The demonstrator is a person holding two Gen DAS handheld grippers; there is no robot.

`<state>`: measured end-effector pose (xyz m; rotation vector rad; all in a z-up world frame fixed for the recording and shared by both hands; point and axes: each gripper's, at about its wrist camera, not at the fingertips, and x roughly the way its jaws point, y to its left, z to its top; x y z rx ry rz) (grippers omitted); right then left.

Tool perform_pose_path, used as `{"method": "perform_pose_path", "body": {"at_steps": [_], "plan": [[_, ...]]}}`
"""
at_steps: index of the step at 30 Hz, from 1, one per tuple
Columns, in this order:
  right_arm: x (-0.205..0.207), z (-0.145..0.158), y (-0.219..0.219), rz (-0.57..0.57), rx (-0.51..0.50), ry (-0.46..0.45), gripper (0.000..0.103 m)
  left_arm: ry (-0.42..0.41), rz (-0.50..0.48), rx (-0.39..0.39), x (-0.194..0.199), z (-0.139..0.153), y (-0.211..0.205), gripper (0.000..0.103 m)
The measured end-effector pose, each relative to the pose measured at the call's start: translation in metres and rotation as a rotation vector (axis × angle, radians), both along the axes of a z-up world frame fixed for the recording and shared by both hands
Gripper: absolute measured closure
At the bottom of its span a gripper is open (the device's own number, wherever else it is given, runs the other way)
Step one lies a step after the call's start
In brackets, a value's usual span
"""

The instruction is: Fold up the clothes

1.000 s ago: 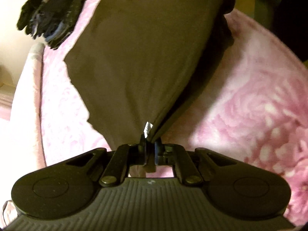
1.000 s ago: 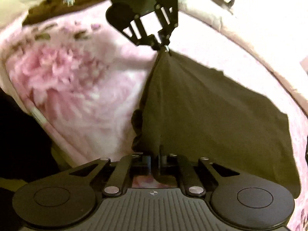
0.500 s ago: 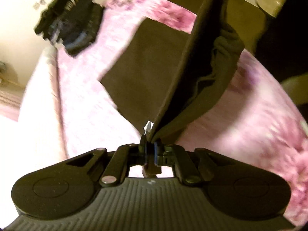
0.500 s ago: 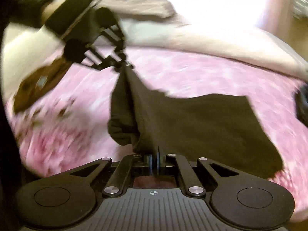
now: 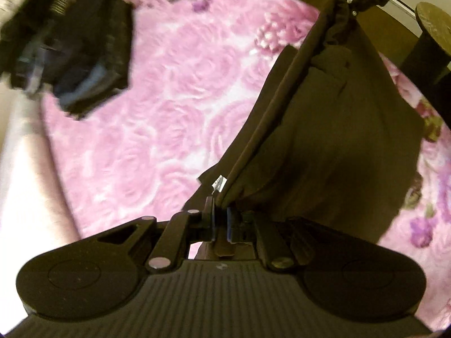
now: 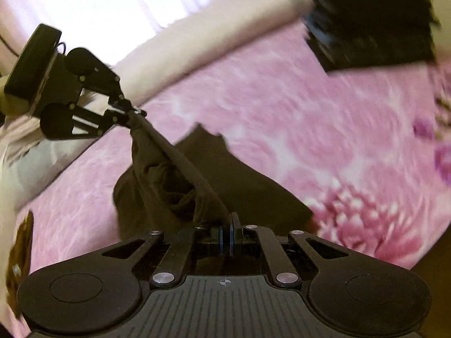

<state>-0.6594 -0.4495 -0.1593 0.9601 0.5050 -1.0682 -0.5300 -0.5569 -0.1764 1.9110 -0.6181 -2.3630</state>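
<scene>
Open pink floral bedspread point(image 5: 174, 107) lies to your left, free for a gripper to pass. A pile of dark folded clothes point(image 5: 67, 48) blocks its far left corner. The dark brown garment point(image 5: 332, 129) stretches taut between your two grippers, barring the middle. A dark round stool point(image 5: 431, 31) stands beyond the bed's right edge.

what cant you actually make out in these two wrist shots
- Dark pile, left wrist view: motion blur; which garments it holds is unclear.
- Same pile, right wrist view: blurred and cut off by the top edge.
- Brown garment: bunched and hanging between left gripper and right gripper, so its type is unreadable.
- White tag: too small to read.
- Brown item, right wrist view: cut off at the left edge.
</scene>
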Motion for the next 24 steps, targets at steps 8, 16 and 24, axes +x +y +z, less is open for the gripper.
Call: {"method": "perform_pose_path", "body": {"at_steps": [8, 16, 24], "plan": [[-0.036, -0.054, -0.021, -0.13, 0.131, -0.116, 0.1, -0.093, 0.029, 0.113, -0.031, -0.065, -0.044, 0.095], [-0.05, -0.084, -0.035, -0.262, 0.205, -0.16, 0.1, -0.066, 0.166, 0.193, -0.035, -0.087, -0.085, 0.082], [-0.046, -0.067, -0.023, -0.383, 0.165, -0.073, 0.067, 0.001, 0.384, 0.123, 0.014, -0.062, -0.104, 0.075]]}}
